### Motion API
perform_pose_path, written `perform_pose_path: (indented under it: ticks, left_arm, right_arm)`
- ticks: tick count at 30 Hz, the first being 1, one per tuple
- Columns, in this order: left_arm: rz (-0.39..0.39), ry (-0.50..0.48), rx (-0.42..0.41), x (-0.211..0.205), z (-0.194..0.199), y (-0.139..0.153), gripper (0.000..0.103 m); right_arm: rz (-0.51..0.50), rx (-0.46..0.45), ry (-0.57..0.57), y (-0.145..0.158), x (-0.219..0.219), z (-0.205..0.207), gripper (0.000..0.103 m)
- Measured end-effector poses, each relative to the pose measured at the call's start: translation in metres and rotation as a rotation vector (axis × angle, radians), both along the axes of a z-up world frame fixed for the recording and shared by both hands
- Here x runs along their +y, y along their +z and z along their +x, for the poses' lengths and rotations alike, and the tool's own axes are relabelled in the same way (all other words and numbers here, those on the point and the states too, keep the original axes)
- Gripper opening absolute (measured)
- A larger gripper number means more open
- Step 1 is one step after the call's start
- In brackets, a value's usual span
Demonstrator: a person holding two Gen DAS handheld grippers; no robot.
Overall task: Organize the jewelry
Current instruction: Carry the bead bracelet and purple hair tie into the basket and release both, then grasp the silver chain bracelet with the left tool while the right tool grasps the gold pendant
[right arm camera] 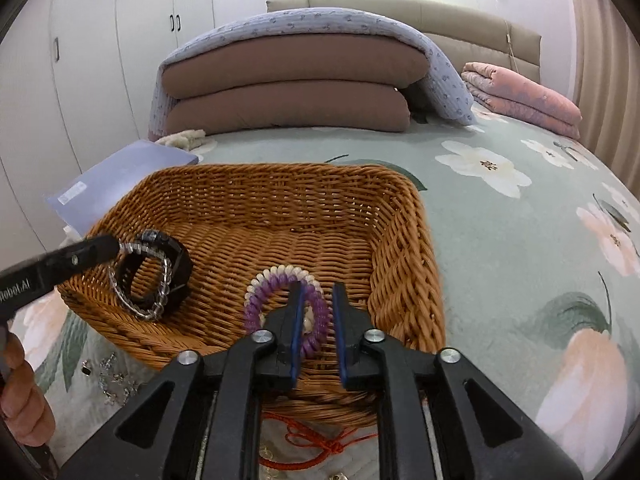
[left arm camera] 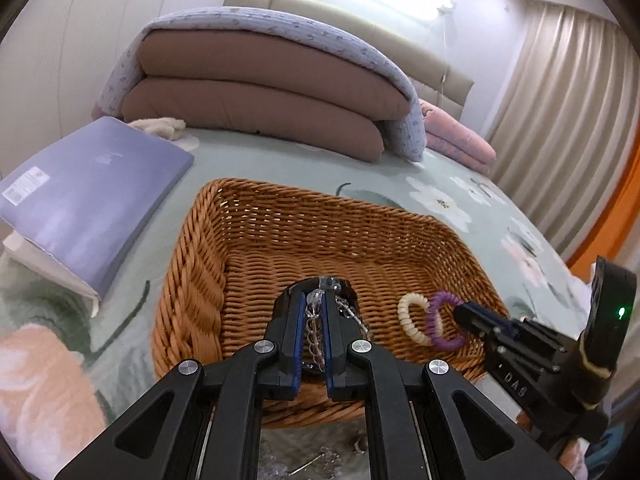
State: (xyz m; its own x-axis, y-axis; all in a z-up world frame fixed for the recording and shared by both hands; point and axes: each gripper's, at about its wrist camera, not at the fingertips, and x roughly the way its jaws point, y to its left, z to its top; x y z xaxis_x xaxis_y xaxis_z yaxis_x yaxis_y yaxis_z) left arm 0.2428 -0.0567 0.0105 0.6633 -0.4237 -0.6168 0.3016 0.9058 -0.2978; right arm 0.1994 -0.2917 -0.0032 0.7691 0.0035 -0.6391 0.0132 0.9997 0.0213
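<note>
- Over the wicker basket (right arm camera: 400, 240), near-left corner: left gripper (left arm camera: 314, 308) is pinching a clear bead bracelet (right arm camera: 160, 280) tangled with a black watch (right arm camera: 176, 268).
- Over the basket's near-right floor: right gripper (right arm camera: 316, 300), jaws parted, is straddling the purple coil band (right arm camera: 280, 284); cream coil band (left arm camera: 408, 316) is lying beneath, standing edge-on between the pads.

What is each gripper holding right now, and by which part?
The left gripper pinches the clear bead bracelet by its upper strand. The right gripper is open over the purple coil hair tie, gripping nothing.
</note>
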Motion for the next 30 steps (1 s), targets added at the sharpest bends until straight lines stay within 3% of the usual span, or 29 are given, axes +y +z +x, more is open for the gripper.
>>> perform_pose_path:
  ticks: [2,5,6,15,19,22,26,30]
  left_arm:
    - [0.004,0.006,-0.002,0.001,0.0,-0.001,0.021]
    - [-0.008,0.021,-0.006,0.006,-0.003,-0.001,0.049]
    - [-0.017,0.026,-0.011,0.008,-0.006,0.0,0.05]
    - [-0.09,0.063,-0.105,0.031,-0.038,0.021,0.05]
    - [-0.11,0.059,-0.133,0.046,-0.065,0.031,0.05]
    - [-0.126,0.063,-0.111,0.061,-0.082,0.028,0.05]
    - [-0.054,0.072,-0.056,0.07,-0.094,0.012,0.05]
    - [-0.038,0.044,0.0,0.077,-0.104,-0.007,0.05]
  right_arm:
    - [0.012,-0.015,-0.006,0.002,-0.003,-0.002,0.033]
    - [0.014,-0.045,-0.017,0.007,-0.007,-0.007,0.034]
    - [0.013,-0.054,-0.023,0.008,-0.008,-0.009,0.034]
    - [-0.008,-0.179,-0.061,0.03,-0.005,-0.049,0.034]
    - [0.035,-0.196,-0.042,0.042,0.0,-0.074,0.034]
    - [0.042,-0.193,-0.04,0.043,0.004,-0.095,0.034]
    - [0.075,-0.149,-0.043,0.037,-0.004,-0.119,0.034]
    - [0.084,-0.104,-0.028,0.027,-0.015,-0.136,0.034]
